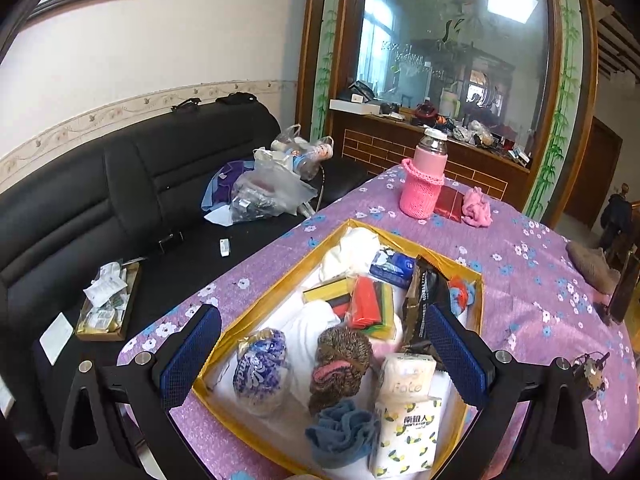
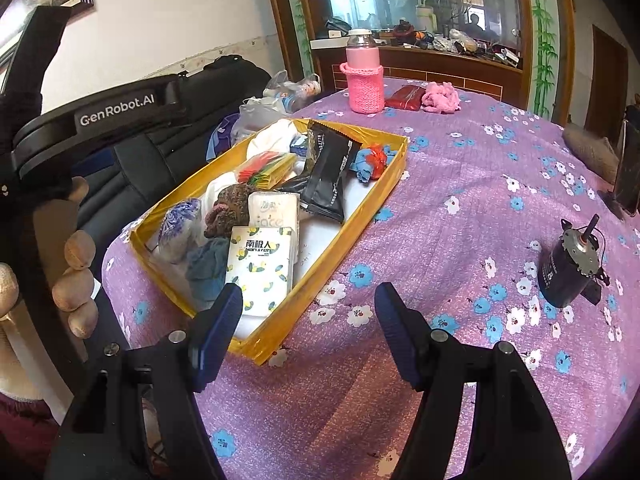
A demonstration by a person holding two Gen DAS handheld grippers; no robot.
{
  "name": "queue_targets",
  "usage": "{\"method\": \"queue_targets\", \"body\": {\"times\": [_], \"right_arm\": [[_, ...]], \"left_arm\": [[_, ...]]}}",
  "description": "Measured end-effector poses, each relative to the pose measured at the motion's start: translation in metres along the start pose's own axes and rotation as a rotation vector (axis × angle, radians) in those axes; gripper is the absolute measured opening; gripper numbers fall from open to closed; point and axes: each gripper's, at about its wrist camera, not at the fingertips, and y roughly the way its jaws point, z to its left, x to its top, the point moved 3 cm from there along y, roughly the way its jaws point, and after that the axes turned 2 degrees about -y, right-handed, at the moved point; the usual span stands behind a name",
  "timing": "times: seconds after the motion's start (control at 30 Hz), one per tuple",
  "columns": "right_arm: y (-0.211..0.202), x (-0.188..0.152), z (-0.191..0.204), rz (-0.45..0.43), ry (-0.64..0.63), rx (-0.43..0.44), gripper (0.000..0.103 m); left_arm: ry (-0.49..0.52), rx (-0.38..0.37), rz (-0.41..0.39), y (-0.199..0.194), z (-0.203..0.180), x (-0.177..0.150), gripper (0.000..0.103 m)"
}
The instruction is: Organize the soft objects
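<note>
Left wrist view: left gripper (image 1: 324, 354) hangs over the yellow box (image 1: 474, 308), fingers (image 1: 192, 356) spread wide, nothing between them. Box fills centre-bottom of frame, already packed: brown knit piece (image 1: 340, 364), blue cloth (image 1: 340, 432), lemon-print tissue pack (image 1: 408, 436), white tissue pack (image 1: 406, 376). Pink fluffy cloth (image 1: 476, 208) still out on the surface (image 1: 540, 280), upper right of centre, far beyond the box, just right of the red packet (image 1: 452, 202) and pink-sleeved bottle (image 1: 424, 176)

Right wrist view: right gripper (image 2: 308, 320) fingers about half open, empty, over the box's near corner and bare surface. Pink fluffy cloth sits top centre, well apart, straight ahead past the box's far end. Looks limp, crumpled, no clear long axis. Judgement: right hand has the clearer line to it
</note>
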Motion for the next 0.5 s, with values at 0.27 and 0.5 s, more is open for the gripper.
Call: {"method": "queue_targets", "body": {"times": [0.27,0.5], "right_arm": [[0.0022,-0.0021,0.0001,0.010,0.006,0.001,0.068],[0.0037,-0.0018,0.0003,0.012,0.006,-0.002,0.068]], "left_arm": [[0.000,-0.001,0.026,0.0069,0.0006,-0.0023,0.103],[0.005,0.002,0.031,0.0103,-0.0002,-0.0045,0.103]]}}
